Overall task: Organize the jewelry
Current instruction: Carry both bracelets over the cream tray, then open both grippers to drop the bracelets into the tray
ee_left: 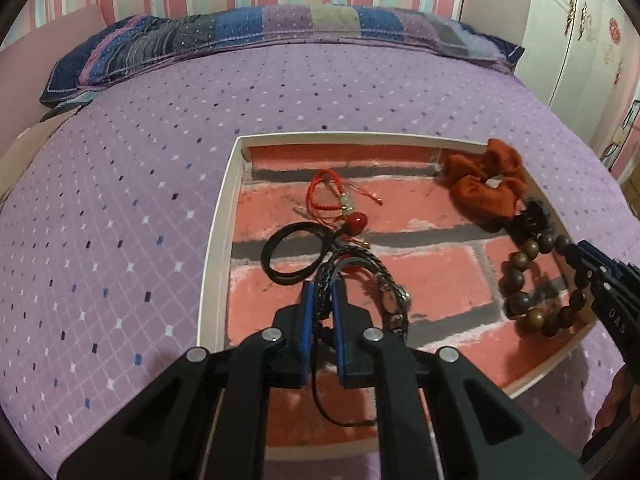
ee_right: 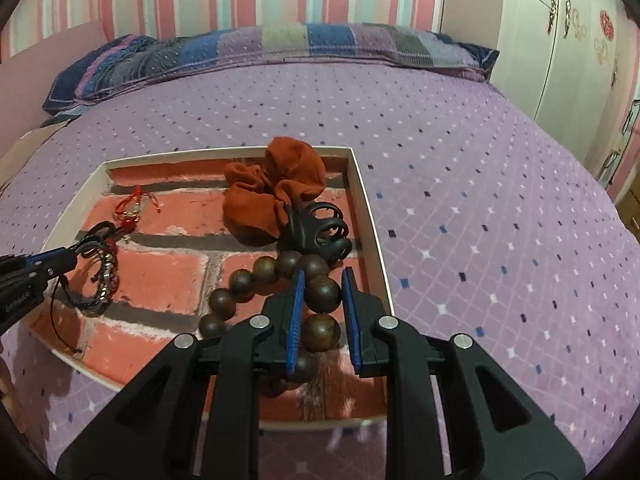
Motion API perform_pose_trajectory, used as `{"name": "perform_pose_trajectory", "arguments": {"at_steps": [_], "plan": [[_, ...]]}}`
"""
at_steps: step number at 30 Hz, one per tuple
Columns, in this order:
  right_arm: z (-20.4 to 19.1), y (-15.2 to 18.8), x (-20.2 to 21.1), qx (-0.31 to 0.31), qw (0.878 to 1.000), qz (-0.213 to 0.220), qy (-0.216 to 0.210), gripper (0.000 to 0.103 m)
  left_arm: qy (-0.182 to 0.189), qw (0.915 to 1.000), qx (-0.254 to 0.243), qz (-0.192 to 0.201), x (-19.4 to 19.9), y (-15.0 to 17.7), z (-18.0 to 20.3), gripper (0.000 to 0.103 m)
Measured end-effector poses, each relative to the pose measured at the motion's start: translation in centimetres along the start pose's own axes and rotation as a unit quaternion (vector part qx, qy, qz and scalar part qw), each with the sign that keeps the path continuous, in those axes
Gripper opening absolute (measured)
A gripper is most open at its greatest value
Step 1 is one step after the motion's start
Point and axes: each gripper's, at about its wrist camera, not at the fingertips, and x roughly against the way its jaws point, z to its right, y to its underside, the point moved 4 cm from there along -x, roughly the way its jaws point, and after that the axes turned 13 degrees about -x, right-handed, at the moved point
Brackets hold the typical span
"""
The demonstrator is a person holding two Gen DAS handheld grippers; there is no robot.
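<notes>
Over white-rimmed brick-print tray (ee_left: 218, 236) on bed: L gripper (ee_left: 323, 300) clamps dark braided cord bracelet (ee_left: 362, 280); R gripper (ee_right: 322, 288) pinches brown wooden bead bracelet (ee_right: 260, 280). Lower slow, set pieces apart, no tangling.

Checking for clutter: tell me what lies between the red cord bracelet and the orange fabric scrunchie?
Nothing: bare brick-patterned tray floor separates red cord bracelet and orange fabric scrunchie, per the left wrist view.

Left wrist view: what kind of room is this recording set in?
Most likely a bedroom. The tray of jewelry sits on a bed with a purple patterned bedspread, a striped pillow lies along the far edge, and a white wardrobe with flower decals stands against the pink striped wall.
</notes>
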Motion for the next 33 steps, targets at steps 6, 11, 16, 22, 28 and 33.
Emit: {"name": "perform_pose_trajectory", "arguments": {"at_steps": [6,11,16,22,28,33], "plan": [[-0.9,-0.9,-2.4,0.008,1.0,-0.016,0.017,0.02,-0.024,0.9994,-0.017,-0.02,-1.7,-1.0,0.2,0.01],[-1.0,-1.7,-3.7,0.008,0.999,-0.025,0.023,0.02,-0.033,0.9985,-0.02,-0.038,-3.1,-1.4,0.0,0.01],[-0.8,-1.7,-4.3,0.001,0.999,-0.032,0.018,0.02,-0.041,0.998,-0.02,-0.043,-3.8,-1.2,-0.2,0.011],[-0.5,-1.7,-3.5,-0.003,0.999,-0.036,0.002,0.039,-0.028,0.9985,-0.015,-0.044,-3.0,-0.9,0.0,0.012],[-0.7,-1.5,-0.9,0.004,0.999,-0.037,0.0,0.042,-0.023,0.9993,0.004,-0.03,0.1,-0.3,-0.3,0.051],[-0.6,-0.3,3.5,0.01,1.0,-0.025,-0.006,0.052,-0.014,0.9997,0.005,-0.019,4.5,0.7,0.0,0.058]]}}
